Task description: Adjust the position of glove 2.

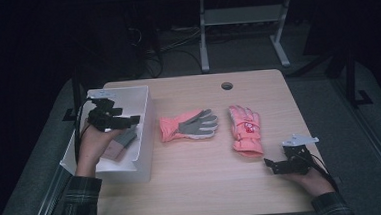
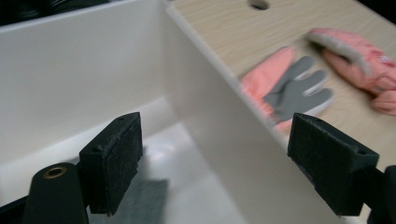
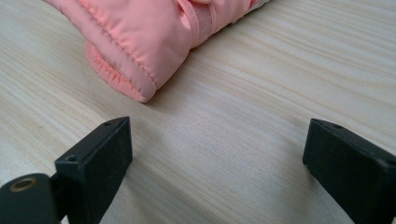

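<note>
A white bin (image 1: pixel 146 155) stands at the table's left edge, with a grey and pink glove (image 1: pixel 121 144) lying inside; its grey part (image 2: pixel 150 199) shows below my left jaws. My left gripper (image 1: pixel 129 121) hovers above the bin, open and holding nothing (image 2: pixel 219 163). A pink glove with a grey palm (image 1: pixel 189 125) lies palm up at the table's middle (image 2: pixel 294 91). Another pink glove (image 1: pixel 246 129) lies to its right, cuff toward the front. My right gripper (image 1: pixel 271 164) rests low near that cuff (image 3: pixel 140 32), open with bare table between its jaws (image 3: pixel 215 163).
The wooden table (image 1: pixel 208 186) has a round cable hole (image 1: pixel 227 85) near its far edge. Beyond it stand the white legs of another desk (image 1: pixel 203 36), with cables on the dark floor. The bin's near wall (image 2: pixel 219 121) rises between my left jaws and the gloves.
</note>
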The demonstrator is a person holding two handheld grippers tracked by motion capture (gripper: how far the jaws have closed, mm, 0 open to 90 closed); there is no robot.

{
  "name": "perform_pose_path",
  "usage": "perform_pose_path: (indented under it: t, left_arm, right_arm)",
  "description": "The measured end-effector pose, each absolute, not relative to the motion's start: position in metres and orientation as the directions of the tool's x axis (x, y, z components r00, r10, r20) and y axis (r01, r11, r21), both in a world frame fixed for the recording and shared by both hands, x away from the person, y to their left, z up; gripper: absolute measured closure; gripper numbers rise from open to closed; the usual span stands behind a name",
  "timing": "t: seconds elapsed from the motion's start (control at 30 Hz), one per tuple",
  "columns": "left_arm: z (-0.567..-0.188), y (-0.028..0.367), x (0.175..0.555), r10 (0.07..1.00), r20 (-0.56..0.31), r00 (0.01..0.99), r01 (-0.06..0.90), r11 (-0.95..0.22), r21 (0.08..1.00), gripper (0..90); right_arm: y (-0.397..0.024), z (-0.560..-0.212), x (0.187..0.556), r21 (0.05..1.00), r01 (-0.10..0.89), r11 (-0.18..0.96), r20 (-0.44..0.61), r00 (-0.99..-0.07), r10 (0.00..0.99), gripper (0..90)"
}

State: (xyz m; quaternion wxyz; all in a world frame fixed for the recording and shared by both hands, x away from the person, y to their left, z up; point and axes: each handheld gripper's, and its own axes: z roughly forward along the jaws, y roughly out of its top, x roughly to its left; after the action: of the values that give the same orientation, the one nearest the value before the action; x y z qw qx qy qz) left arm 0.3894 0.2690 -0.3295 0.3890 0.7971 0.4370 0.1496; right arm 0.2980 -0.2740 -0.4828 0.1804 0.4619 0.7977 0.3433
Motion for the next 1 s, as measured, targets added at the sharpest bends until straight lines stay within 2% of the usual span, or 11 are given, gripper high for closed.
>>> perform_pose_path:
  t: [0.17, 0.37, 0.47, 0.77, 1.0]
  left_arm:
    - [-0.319, 0.242, 0.387, 0.766, -0.110, 0.633, 0.536, -0.331, 0.777, 19.7]
    - [-0.312, 0.209, 0.385, 0.700, -0.111, 0.706, 0.494, -0.373, 0.786, 34.1]
    - [-0.309, 0.192, 0.383, 0.673, -0.129, 0.728, 0.483, -0.371, 0.793, 46.7]
    - [-0.309, 0.148, 0.376, 0.640, -0.096, 0.763, 0.435, -0.398, 0.807, 89.4]
    - [-0.327, 0.116, 0.378, 0.629, -0.077, 0.773, 0.438, -0.443, 0.782, 89.6]
  right_arm:
    - [-0.274, -0.483, 0.298, 0.714, 0.613, 0.337, 0.030, -0.508, 0.861, 7.8]
    - [-0.274, -0.483, 0.298, 0.714, 0.613, 0.338, 0.030, -0.509, 0.860, 7.7]
    - [-0.274, -0.483, 0.298, 0.714, 0.613, 0.338, 0.029, -0.509, 0.860, 7.7]
    - [-0.274, -0.483, 0.298, 0.714, 0.612, 0.339, 0.030, -0.512, 0.859, 7.7]
    - [-0.274, -0.483, 0.298, 0.714, 0.612, 0.340, 0.031, -0.512, 0.858, 7.7]
